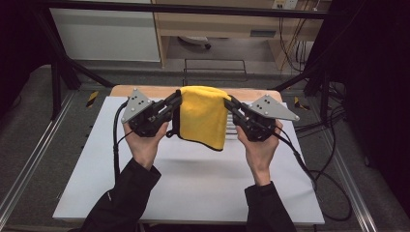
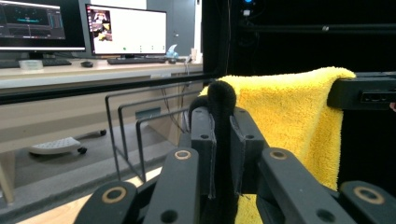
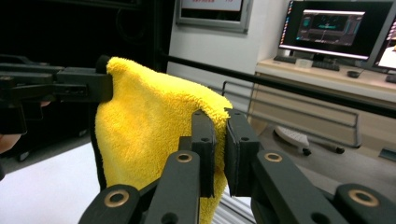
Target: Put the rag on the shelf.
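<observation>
Yellow towel (image 1: 203,116) hangs folded between left gripper (image 1: 175,100) and right gripper (image 1: 230,103), both fingers clenched on its top corners above the tabletop (image 1: 193,183); laying it down remains.

Cloth (image 1: 203,116) hangs above the table (image 1: 193,193), toward its far edge, stretched between two grippers. Left gripper (image 1: 175,100) at the cloth's upper left corner, right gripper (image 1: 229,102) at the upper right; each clamps an edge. Lower hem hangs free above the tabletop. Behind the table: wire rack (image 1: 215,65) on the floor, then a desk (image 2: 70,70) with monitors (image 2: 126,29) on it.
</observation>
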Demonstrator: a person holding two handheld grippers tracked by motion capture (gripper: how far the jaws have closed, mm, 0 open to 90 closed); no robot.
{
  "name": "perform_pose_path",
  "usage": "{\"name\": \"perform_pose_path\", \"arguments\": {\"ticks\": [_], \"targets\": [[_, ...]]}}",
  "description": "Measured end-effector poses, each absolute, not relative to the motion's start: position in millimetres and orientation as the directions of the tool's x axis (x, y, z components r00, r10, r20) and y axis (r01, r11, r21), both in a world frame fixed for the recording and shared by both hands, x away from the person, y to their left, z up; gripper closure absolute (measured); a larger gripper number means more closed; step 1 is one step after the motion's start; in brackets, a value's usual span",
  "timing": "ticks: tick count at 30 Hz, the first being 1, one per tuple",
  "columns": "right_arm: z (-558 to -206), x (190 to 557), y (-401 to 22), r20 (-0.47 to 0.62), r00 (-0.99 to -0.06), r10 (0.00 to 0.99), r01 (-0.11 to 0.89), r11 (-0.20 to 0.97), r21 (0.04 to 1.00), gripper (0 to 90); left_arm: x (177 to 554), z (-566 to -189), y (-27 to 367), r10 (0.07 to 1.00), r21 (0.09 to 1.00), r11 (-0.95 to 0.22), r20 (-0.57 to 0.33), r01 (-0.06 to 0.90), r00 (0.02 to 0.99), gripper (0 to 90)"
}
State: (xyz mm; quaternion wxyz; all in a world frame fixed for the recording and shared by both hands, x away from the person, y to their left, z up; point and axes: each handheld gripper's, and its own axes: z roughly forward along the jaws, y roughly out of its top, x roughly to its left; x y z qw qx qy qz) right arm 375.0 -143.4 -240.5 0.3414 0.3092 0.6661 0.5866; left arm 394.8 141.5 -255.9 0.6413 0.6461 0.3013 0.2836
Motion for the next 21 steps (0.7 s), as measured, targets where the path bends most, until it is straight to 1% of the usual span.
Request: {"name": "perform_pose_path", "arguments": {"ticks": [21], "targets": [[-198.4,390.1,-157.5,-0.108,-0.509,0.854,-0.067,0.086,0.994,83.9,413.7,-214.1,119.7,0.750,0.998,0.051,-0.011,-0.041,0.661,81.4]]}}
